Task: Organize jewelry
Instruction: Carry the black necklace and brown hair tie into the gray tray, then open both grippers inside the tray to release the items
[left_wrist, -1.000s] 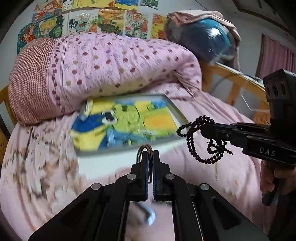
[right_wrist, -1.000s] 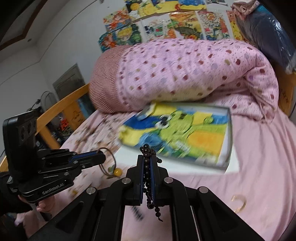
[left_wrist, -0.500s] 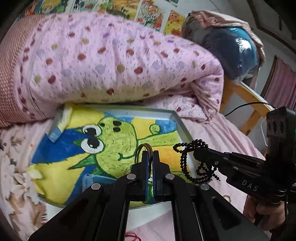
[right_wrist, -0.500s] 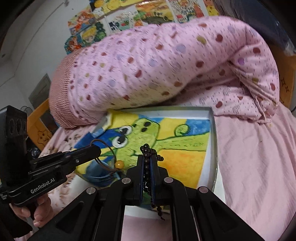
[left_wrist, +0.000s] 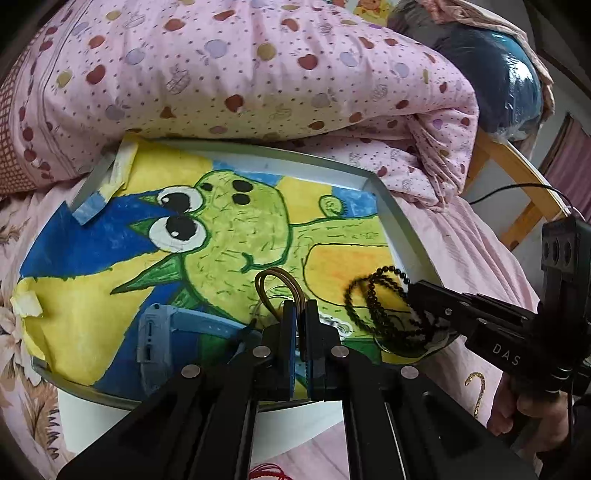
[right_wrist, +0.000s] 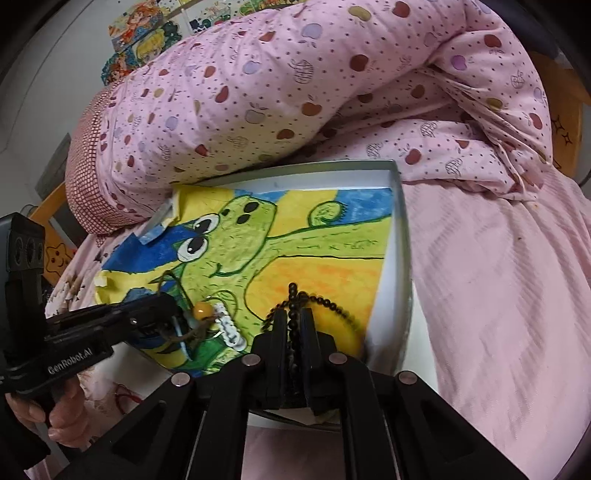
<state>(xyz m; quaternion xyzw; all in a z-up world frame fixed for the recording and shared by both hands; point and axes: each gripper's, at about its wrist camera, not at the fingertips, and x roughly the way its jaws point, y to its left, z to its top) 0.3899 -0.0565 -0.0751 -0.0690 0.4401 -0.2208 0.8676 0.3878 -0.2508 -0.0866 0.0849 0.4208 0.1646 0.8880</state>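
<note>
**A:** What does your left gripper (left_wrist: 300, 306) hold?

**B:** Its two flat fingers are pressed together on a brown cord bracelet (left_wrist: 277, 286). The thin cord arches up in a loop above the tips; in the right wrist view a round amber bead (right_wrist: 200, 309) hangs from it. You hold it over the lower part of the tray (left_wrist: 399, 221).

**A:** And your right gripper (right_wrist: 294, 314)?

**B:** Closed as well — on a black bead strand (left_wrist: 373, 306), small glossy spheres falling in several loose loops over the tray's near right corner.

**A:** Describe the tray.

**B:** Shallow, rectangular, with a thin grey rim. It is lined with a crayon drawing (left_wrist: 229, 236) of a green big-eyed creature on blue and yellow. A blue watch (left_wrist: 155, 334) with a ribbed strap lies at its near left; a white chain-link piece (right_wrist: 229, 328) lies mid-front.

**A:** Surroundings?

**B:** A rolled pink quilt (left_wrist: 240, 70) with an apple print lies behind the tray — beneath, a woven pink sheet (right_wrist: 498, 295). A gold hook-shaped piece (left_wrist: 476, 387) lies on that sheet to the right.
</note>
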